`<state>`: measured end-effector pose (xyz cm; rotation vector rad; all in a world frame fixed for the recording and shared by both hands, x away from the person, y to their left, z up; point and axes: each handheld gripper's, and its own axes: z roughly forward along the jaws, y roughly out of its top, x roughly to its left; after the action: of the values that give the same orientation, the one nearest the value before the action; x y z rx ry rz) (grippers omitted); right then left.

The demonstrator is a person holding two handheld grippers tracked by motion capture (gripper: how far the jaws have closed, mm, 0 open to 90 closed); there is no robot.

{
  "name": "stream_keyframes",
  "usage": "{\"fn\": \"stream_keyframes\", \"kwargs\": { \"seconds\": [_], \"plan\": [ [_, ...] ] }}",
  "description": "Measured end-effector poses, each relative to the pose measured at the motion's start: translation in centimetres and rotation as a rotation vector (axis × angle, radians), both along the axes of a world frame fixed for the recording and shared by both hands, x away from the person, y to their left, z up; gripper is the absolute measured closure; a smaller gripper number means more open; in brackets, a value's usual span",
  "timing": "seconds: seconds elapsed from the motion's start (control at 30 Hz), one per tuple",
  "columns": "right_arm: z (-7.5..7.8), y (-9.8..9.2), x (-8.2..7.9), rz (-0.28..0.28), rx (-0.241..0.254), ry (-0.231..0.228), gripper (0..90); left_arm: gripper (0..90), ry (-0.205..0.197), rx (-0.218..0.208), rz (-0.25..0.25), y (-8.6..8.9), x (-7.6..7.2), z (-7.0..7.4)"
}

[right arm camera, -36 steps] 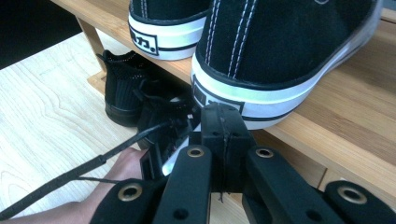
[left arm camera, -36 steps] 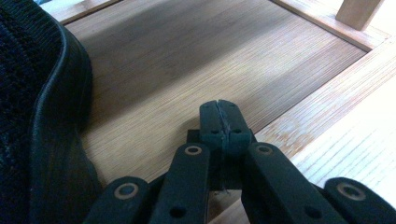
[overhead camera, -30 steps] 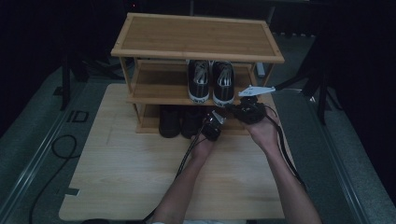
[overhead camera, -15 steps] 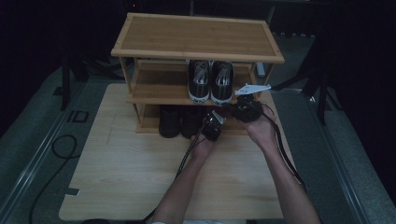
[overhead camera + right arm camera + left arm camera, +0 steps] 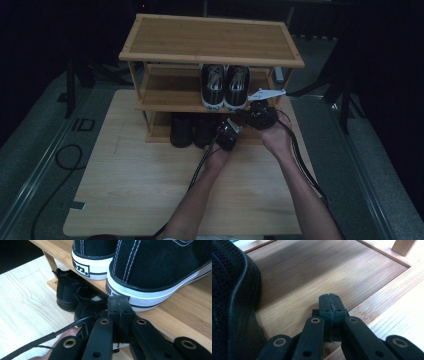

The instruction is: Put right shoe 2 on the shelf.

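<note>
Right claw (image 5: pixel 119 305): jaws together, empty, tips just short of heel of black canvas sneaker with white rubber sole (image 5: pixel 160 270) on middle bamboo shelf (image 5: pixel 180 315). Second sneaker heel (image 5: pixel 87 267) carries black block lettering, not readable. Left claw (image 5: pixel 331 305): jaws together, empty, over bottom shelf board (image 5: pixel 312 277), black mesh shoe (image 5: pixel 232 302) just beside, left of claw.

- The room is dim; its far end lies in near darkness.
- A pale wooden desk (image 5: pixel 125 200) stands on a grey floor (image 5: pixel 30 160).
- A black cable (image 5: pixel 60 165) loops across the floor to the left.
- Dark stand legs (image 5: pixel 345 100) rise at the right.
</note>
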<state>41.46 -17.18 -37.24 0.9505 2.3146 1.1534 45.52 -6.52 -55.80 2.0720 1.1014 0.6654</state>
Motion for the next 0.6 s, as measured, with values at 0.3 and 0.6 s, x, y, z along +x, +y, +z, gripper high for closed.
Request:
{"fn": "stream_keyframes", "kwargs": {
  "seconds": [0.3, 0.6],
  "plan": [
    [-0.2, -0.5, -0.1, -0.004, -0.006, -0.006, 89.4, 90.0, 0.001, 0.0, -0.002, 0.0, 0.0, 0.0],
    [0.3, -2.6, -1.3, -0.021, -0.01, -0.017, 87.2, 90.0, 0.0, 0.0, -0.001, 0.0, 0.0, 0.0]
  ]
}}
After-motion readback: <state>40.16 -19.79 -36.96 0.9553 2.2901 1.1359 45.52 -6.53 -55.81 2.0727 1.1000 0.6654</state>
